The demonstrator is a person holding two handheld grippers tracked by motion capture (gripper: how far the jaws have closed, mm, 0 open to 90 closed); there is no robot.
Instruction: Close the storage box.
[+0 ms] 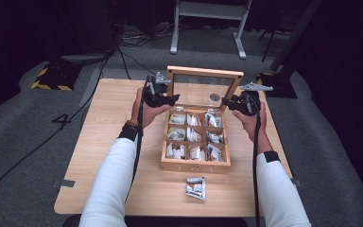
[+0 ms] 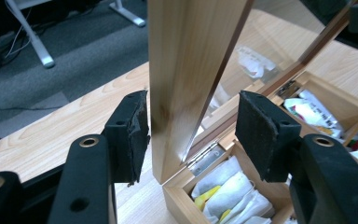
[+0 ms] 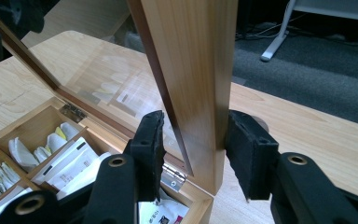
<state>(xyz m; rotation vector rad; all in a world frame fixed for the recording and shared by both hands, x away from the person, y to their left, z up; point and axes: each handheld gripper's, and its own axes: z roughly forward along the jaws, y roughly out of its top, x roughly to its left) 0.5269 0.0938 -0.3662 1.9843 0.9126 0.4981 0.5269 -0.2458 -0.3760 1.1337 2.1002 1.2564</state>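
Note:
A wooden tea box [image 1: 194, 164] stands on the table with its glass-paned lid [image 1: 203, 75] raised upright. Its compartments hold several tea bags [image 1: 192, 135]. My left gripper [image 1: 172, 98] straddles the lid's left frame post [image 2: 182, 70]; one pad [image 2: 133, 133] lies against the wood, the other pad [image 2: 261, 135] stands well off it. My right gripper [image 1: 226, 101] straddles the lid's right frame post [image 3: 198, 70]. Its outer pad [image 3: 247, 154] touches the wood and its inner pad [image 3: 151, 147] sits a sliver away. Both grippers, left [image 2: 193, 130] and right [image 3: 196, 144], are open around the lid.
Two loose tea bag packets [image 1: 195, 187] lie on the table [image 1: 108, 142] in front of the box. A round dark disc [image 1: 214, 97] shows through the lid's glass. Beyond the table are grey carpet, cables and a white desk frame [image 1: 208, 23].

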